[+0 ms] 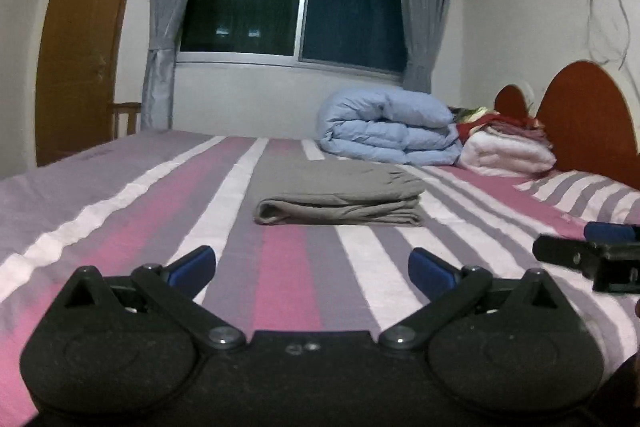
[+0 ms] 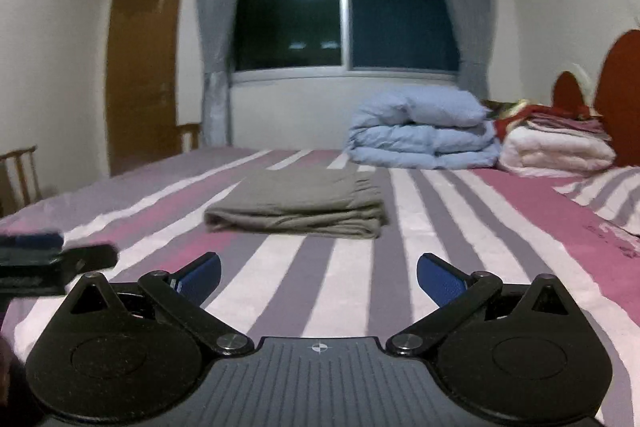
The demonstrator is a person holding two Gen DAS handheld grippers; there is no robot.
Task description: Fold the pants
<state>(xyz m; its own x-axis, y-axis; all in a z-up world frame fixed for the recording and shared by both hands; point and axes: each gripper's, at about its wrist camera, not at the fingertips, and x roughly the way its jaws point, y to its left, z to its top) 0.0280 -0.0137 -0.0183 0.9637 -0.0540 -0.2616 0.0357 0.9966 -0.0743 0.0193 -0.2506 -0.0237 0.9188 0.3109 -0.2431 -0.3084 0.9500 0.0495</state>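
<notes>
The left claw point(image 1: 312, 267) and right claw point(image 2: 319, 273) both hang with fingers spread apart, gripping nothing, above the striped bed point(image 1: 120, 211). The grey pants point(image 1: 340, 197) lie folded mid-bed ahead, apart from both, before a rolled blue duvet point(image 1: 388, 129).

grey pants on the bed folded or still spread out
Folded: the grey pants lie as a compact stacked rectangle on the striped bed, layered edges showing, both grippers open and clear.
</notes>
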